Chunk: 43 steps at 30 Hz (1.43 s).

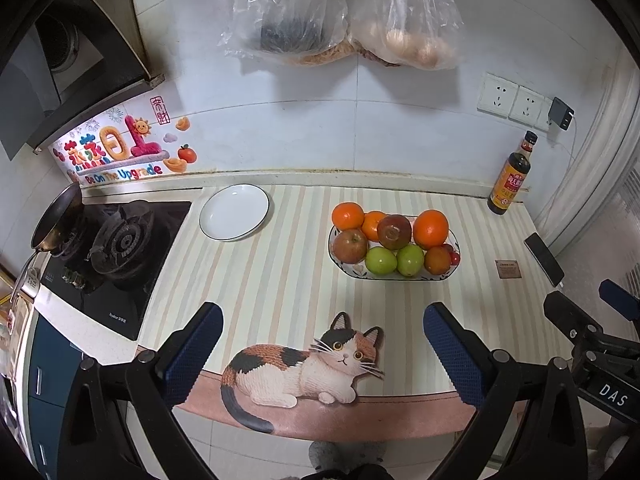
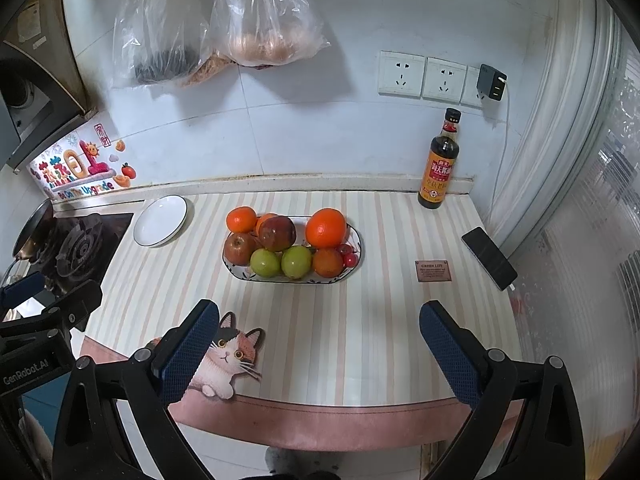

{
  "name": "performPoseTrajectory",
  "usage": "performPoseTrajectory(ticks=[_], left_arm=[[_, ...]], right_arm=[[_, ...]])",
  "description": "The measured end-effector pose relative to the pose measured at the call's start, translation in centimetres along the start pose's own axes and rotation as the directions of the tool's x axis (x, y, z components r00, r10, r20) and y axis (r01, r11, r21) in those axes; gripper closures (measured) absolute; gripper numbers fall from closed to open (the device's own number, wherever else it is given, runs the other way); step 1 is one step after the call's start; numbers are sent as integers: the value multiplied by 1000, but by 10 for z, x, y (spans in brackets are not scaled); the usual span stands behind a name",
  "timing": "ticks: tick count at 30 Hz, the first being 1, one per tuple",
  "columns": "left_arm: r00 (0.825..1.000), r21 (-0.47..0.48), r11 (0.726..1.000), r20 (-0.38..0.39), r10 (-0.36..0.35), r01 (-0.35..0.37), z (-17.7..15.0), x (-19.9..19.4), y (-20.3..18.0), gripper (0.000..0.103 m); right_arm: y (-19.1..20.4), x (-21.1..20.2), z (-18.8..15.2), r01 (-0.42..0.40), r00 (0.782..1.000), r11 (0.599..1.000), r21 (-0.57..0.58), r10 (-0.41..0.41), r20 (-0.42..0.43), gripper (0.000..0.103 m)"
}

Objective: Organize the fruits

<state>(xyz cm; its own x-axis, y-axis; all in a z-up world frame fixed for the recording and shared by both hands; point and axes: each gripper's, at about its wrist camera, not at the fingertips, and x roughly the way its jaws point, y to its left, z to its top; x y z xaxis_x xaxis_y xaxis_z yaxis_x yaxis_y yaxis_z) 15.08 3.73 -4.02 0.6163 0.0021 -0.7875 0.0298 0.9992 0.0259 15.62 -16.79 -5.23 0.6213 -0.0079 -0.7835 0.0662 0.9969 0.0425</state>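
An oval fruit dish [image 1: 454, 271] [image 2: 356, 266] on the striped mat holds several fruits: oranges [image 1: 430, 229] [image 2: 325, 227], red apples [image 1: 350, 245] [image 2: 239, 249], two green fruits [image 1: 381, 261] [image 2: 296, 262] and cherry tomatoes [image 2: 350, 259]. An empty white plate [image 1: 234, 211] [image 2: 160, 220] lies to its left, by the stove. My left gripper [image 1: 322, 316] is open and empty near the counter's front edge, short of the dish. My right gripper [image 2: 319, 314] is open and empty, also in front of the dish.
A gas stove [image 1: 120, 240] with a pan [image 1: 56, 216] is at the left. A soy sauce bottle [image 2: 439, 164] stands at the back right, with a phone [image 2: 489, 258] and a small brown card [image 2: 433, 271] near the right edge. Plastic bags [image 2: 256, 20] hang on the wall.
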Motion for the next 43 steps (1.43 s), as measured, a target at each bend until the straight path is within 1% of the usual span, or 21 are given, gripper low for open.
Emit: performPoseTrajectory(ticks=[39,43], left_arm=[[1000,-8,1000,8,-4,4,-9,-7,-4,0],[1000,-8,1000,18,-6,7,-8,-7,-4,0]], right_arm=[[-4,-8,-1,-1,1000,1000,-7,1,11,1],[-4,-9,1,-2,1000,1000,-7,2,13,1]])
